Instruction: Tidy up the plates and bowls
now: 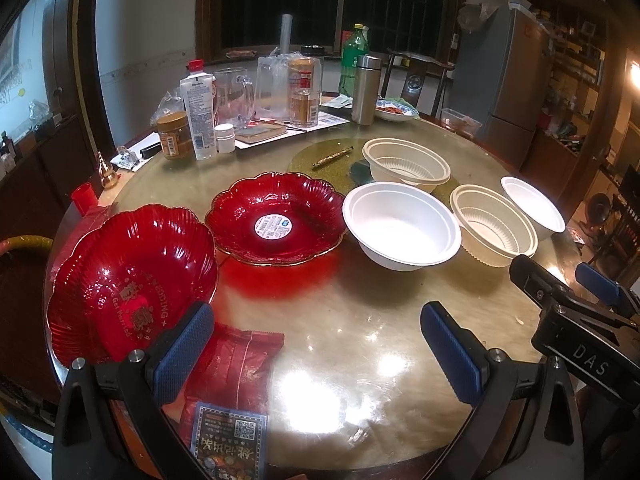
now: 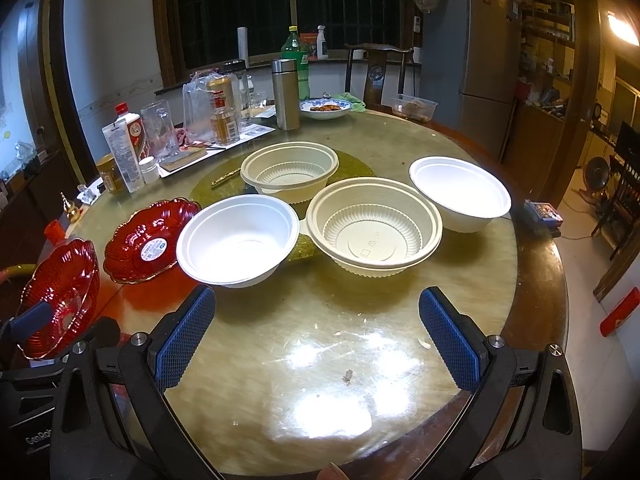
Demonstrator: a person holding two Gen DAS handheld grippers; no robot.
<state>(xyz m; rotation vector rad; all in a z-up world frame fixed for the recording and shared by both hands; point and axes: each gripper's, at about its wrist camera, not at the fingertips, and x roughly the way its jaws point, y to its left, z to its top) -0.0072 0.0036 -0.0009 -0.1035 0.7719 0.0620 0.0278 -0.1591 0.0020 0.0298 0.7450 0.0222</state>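
Two red scalloped glass plates lie on the round table: one with gold lettering (image 1: 128,280) at the near left, one with a round label (image 1: 276,222) behind it. To their right stand a white bowl (image 1: 402,226), a cream ribbed bowl (image 1: 494,226), a second white bowl (image 1: 532,208) and another cream ribbed bowl (image 1: 406,164) further back. My left gripper (image 1: 320,348) hangs open above the near table edge, its left finger beside the lettered plate. My right gripper (image 2: 316,336) is open too, in front of the white bowl (image 2: 238,236) and cream bowl (image 2: 376,228), holding nothing.
Bottles, jars, a steel flask (image 1: 366,90) and a dish of food (image 1: 394,112) crowd the far side of the table. A red packet (image 1: 228,392) lies at the near left edge. A small blue box (image 2: 544,212) sits at the right rim. A chair and fridge stand behind.
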